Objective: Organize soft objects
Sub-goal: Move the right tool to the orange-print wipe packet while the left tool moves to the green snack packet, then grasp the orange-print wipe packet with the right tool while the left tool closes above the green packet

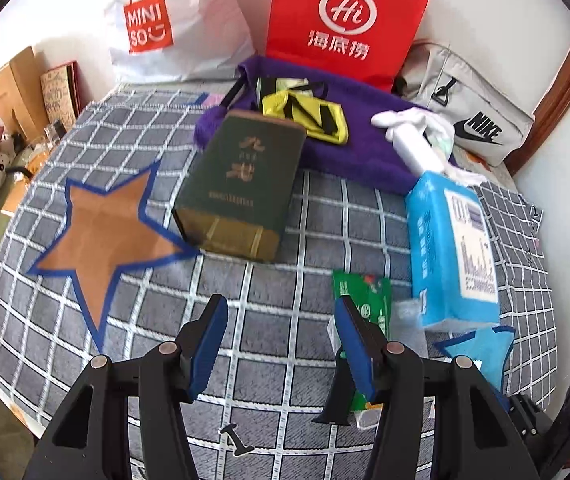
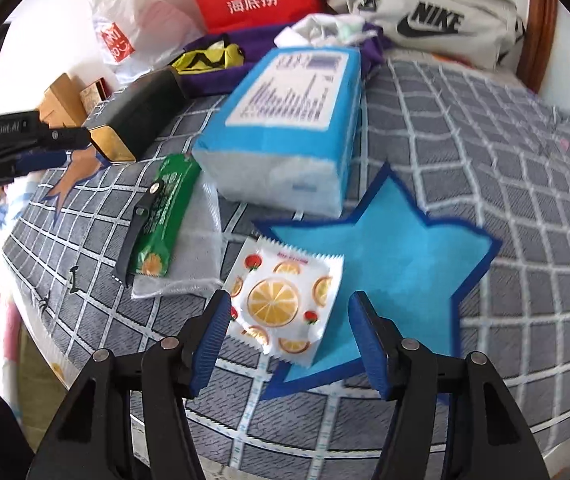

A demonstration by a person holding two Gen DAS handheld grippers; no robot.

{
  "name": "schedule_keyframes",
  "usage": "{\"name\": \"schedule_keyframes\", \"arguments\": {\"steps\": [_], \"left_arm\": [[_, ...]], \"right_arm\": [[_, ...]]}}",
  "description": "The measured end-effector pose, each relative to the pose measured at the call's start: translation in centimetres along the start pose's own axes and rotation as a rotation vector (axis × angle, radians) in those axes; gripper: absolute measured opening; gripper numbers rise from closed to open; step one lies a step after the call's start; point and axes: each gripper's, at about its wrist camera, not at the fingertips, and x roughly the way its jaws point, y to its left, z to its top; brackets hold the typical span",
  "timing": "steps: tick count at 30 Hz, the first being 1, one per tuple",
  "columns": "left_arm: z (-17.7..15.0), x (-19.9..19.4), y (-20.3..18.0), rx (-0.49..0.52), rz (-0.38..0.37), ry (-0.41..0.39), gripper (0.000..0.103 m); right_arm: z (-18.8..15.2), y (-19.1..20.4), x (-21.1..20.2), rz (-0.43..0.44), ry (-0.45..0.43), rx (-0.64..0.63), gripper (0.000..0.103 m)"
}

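My right gripper is open and points down at a white sachet printed with orange slices. The sachet lies between the fingers, half on a blue paper star, and the pads do not press on it. Beside it a green packet with a black strap across it rests on a grey mesh pouch. My left gripper is open over bare checked sheet, with the green packet just behind its right finger. A blue tissue pack lies to the right.
A brown paper star and a dark green box lie on the checked bed sheet. Behind them are a purple towel, a yellow-black cloth, white cloth, a Nike bag, a red bag and a white Miniso bag.
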Motion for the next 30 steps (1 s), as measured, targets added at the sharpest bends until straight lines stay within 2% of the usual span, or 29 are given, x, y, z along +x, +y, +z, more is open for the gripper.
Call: {"name": "schedule_keyframes", "arguments": {"steps": [2, 4, 6, 9, 12, 18, 21, 25, 30], "left_arm": [[-0.4, 0.6, 0.1, -0.013, -0.008, 0.024, 0.053], [-0.8, 0.9, 0.0, -0.008, -0.021, 0.033, 0.053], [-1.0, 1.1, -0.1, -0.004, -0.015, 0.032, 0.053], [-1.5, 1.6, 0.2, -0.008, -0.023, 0.043, 0.053], [-2.1, 2.1, 0.6, -0.015, -0.027, 0.058, 0.053], [-2.7, 2.9, 1.8, -0.025, -0.024, 0.079, 0.053], [-3.0, 3.0, 1.8, 0.006, -0.035, 0.085, 0.053], [-3.6, 3.1, 0.4, 0.087, -0.089, 0.081, 0.053], [-4.6, 4.2, -2.2, 0.183, -0.147, 0.110, 0.053]], "right_arm": [[-0.3, 0.0, 0.4, 0.013, 0.010, 0.024, 0.061], [-0.5, 0.4, 0.3, -0.005, -0.012, 0.038, 0.063], [-0.6, 0.6, 0.4, 0.013, -0.019, 0.057, 0.067], [-0.6, 0.7, 0.6, -0.001, -0.045, 0.097, 0.068], [-0.3, 0.9, 0.8, -0.030, -0.066, 0.131, 0.068], [-0.1, 2.2, 1.7, -0.140, -0.106, 0.097, 0.068], [-0.2, 2.6, 1.9, -0.182, -0.130, 0.095, 0.061], [-0.4, 2.5, 1.9, -0.214, -0.153, 0.088, 0.051], [-0.6, 1.4, 1.2, -0.173, -0.162, 0.096, 0.044]]}}
